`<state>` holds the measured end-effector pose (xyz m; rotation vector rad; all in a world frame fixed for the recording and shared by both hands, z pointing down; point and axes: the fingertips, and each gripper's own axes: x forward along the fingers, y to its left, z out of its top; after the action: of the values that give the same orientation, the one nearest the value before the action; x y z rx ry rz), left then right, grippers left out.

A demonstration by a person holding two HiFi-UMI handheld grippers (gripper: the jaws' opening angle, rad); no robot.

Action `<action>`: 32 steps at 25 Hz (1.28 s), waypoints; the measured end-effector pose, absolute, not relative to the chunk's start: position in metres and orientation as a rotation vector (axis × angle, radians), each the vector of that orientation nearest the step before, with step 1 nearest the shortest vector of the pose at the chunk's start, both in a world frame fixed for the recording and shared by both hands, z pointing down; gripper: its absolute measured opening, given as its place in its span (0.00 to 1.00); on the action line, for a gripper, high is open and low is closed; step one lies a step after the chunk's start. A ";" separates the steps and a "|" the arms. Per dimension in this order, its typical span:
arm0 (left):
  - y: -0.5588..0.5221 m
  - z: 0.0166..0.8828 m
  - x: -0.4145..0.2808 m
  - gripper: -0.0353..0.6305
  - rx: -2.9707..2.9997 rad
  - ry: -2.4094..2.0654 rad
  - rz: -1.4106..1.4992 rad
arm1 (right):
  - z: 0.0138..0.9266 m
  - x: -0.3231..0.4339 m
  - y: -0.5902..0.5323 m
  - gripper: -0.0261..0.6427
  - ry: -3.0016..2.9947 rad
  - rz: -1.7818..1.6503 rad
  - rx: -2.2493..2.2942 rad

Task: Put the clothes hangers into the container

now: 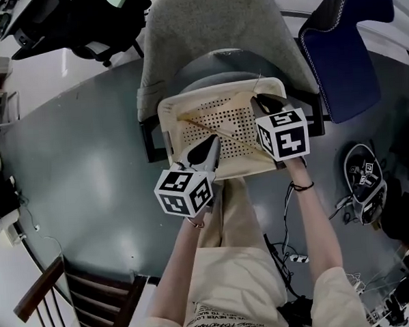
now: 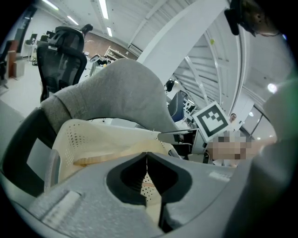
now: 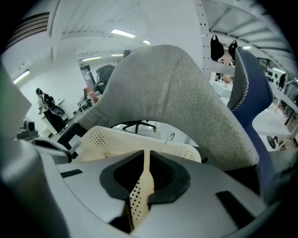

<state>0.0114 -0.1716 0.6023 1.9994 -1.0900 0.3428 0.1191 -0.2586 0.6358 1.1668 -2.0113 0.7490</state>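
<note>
Matt perforated plastic basket [image 1: 169,124], smooth wooden hanger [image 1: 220,134], rough cloth chair [image 1: 204,23].

Item count: the scene is showing one container [image 1: 166,112] and one clothes hanger [image 1: 223,135] (a single hook is visible). Two grippers are showing: left tongs [image 1: 213,141] and right tongs [image 1: 256,101]. Three chairs are showing: grey chair [image 1: 211,29], blue chair [image 1: 342,56], black chair [image 1: 81,26].
</note>
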 end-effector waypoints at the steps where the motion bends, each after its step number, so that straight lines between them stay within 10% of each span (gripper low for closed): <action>1: -0.172 0.597 0.011 0.09 2.016 -1.094 0.333 | 0.630 0.119 -0.255 0.08 -2.020 0.740 1.175; 32: -0.172 0.388 -0.004 0.09 2.527 -1.051 0.204 | 0.420 0.102 -0.177 0.05 -2.406 0.754 1.377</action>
<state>-0.0037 -0.1717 0.3882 2.5268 -1.0513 0.2045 0.1015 -0.1767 0.4202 1.3770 -2.4058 0.7539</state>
